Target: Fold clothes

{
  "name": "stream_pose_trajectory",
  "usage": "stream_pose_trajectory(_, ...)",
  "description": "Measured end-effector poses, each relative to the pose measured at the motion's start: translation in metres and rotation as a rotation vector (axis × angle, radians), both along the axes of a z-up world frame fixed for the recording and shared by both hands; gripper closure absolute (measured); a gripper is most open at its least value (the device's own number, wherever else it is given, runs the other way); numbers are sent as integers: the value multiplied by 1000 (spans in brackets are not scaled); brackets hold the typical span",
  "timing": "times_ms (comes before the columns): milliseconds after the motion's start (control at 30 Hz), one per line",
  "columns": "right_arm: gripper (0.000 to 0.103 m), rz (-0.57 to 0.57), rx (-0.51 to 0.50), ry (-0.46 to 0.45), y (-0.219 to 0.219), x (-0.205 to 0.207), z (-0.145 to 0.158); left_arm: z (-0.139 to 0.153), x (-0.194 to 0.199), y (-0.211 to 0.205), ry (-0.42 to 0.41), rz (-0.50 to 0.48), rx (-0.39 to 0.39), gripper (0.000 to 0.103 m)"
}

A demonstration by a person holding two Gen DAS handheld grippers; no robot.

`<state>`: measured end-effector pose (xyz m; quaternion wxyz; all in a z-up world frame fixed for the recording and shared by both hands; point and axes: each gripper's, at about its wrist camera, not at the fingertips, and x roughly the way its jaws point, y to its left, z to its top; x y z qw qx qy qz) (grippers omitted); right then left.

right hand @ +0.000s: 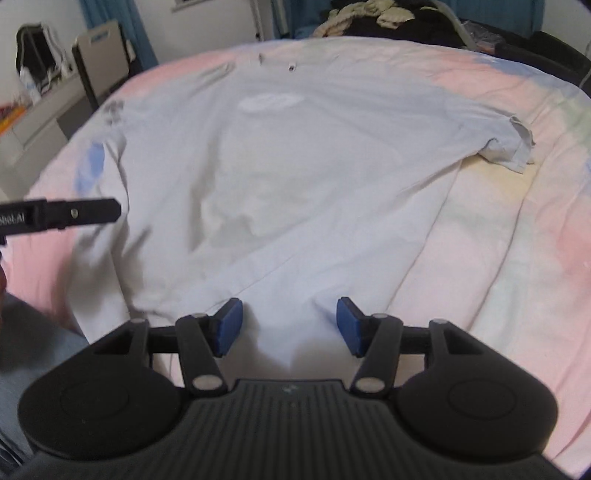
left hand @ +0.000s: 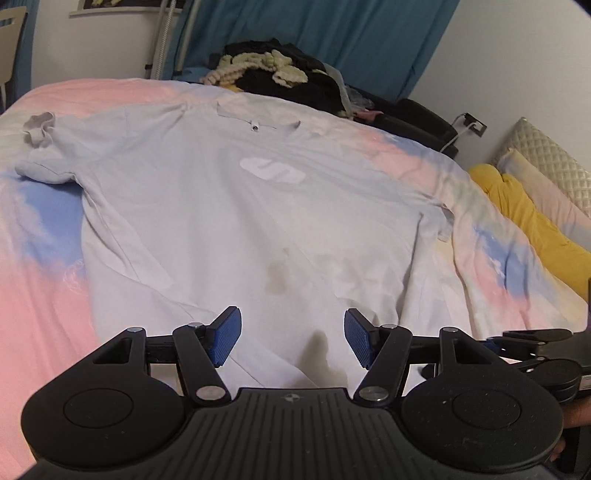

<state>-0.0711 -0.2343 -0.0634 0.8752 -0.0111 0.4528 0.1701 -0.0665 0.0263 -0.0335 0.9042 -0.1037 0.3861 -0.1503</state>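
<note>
**Both grippers poised at the shirt's hem, nothing gripped yet**

Bedroom setting: a bed with a pastel pink-and-blue duvet takes up nearly all of both views, with teal curtains behind it and a dark heap of clothes beyond the far edge. The pale grey polo shirt lies spread flat on the duvet, collar toward the heap, hem toward the cameras, a white logo on its chest. Brownish stains mark the fabric below the logo, nearer the hem.

The left gripper sits at the hem with its blue pads wide apart and nothing between them. The right gripper is likewise spread wide and empty, also over the hem edge; whether either one touches the cloth I cannot tell.

Risks, as I judge them: the shirt's sleeve on the right side is bunched and curled under, and the opposite sleeve is rumpled too, so folding straight away would likely trap creases. At the hem, a deep pinch could catch the duvet along with the shirt and drag the bedding; a shallow one could take only the top layer, so the back panel lags and the fold skews. The two grippers are near each other, so a careless sideways move could knock them together.
</note>
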Motion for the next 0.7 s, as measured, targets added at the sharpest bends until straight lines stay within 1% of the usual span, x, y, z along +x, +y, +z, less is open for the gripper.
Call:
stream_pose_trajectory(33,62,14,-18,3,3,0,-1,-1,1,-1,5,-10,1,37)
stream_pose_trajectory(67,74,22,-25,3,3,1,0,-2,1,-2,10,-18,3,37)
stream_pose_trajectory(100,90,27,-28,1,1,1,0,-4,1,-4,17,-26,4,37)
stream_pose_trajectory(133,97,32,-31,0,-1,2,1,-5,2,-5,24,-33,5,37)
stream_pose_trajectory(167,100,38,-34,-2,-3,2,2,-6,2,-6,31,-36,3,37)
stream_pose_trajectory(233,101,38,-27,-5,-11,4,7,-7,3,-6,39,-37,-1,37)
stream_pose_trajectory(267,101,21,-15,-9,-20,6,13,-7,3,-6,41,-36,-4,37)
stream_pose_trajectory(400,102,-62,28,-31,-60,14,38,-7,4,-7,41,-37,-12,37)
stream_pose_trajectory(567,102,-202,48,-52,-119,24,59,-8,7,-7,49,-40,-37,37)
stream_pose_trajectory(700,102,-334,29,-56,-157,38,50,-10,10,-5,65,-43,-63,37)
